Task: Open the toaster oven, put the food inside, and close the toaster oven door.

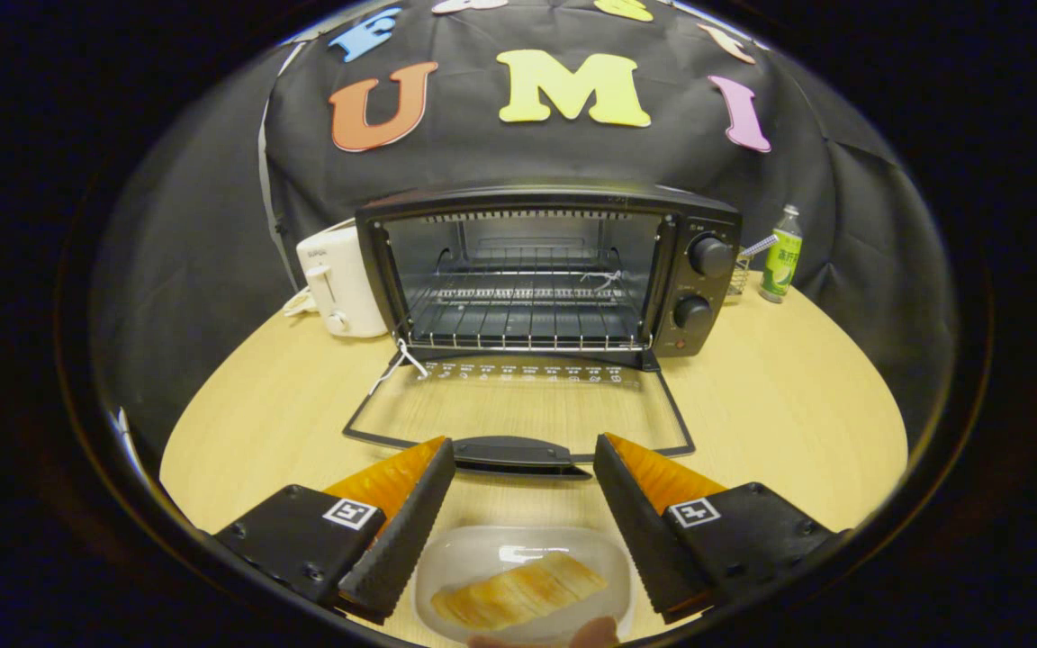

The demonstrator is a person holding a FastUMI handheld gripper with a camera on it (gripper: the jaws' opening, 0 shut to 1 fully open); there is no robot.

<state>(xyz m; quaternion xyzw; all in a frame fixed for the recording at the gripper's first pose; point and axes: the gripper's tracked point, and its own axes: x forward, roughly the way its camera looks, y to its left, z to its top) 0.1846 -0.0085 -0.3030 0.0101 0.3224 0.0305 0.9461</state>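
Toaster oven (547, 270) sat with its glass door (518, 409) dropped flat on the wooden table (780, 405), wire rack (527, 319) bare. Nearer than the door handle, a clear dish (455, 558) of bread (518, 589) lay between the gripper (523, 463) fingers, spread wide, touching nothing. I'd pinch the dish's rim squarely and keep it level going in.

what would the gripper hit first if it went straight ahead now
Probably the handle of the open toaster oven door, just ahead of the open gripper; depth is unclear, so it might pass over into the oven.
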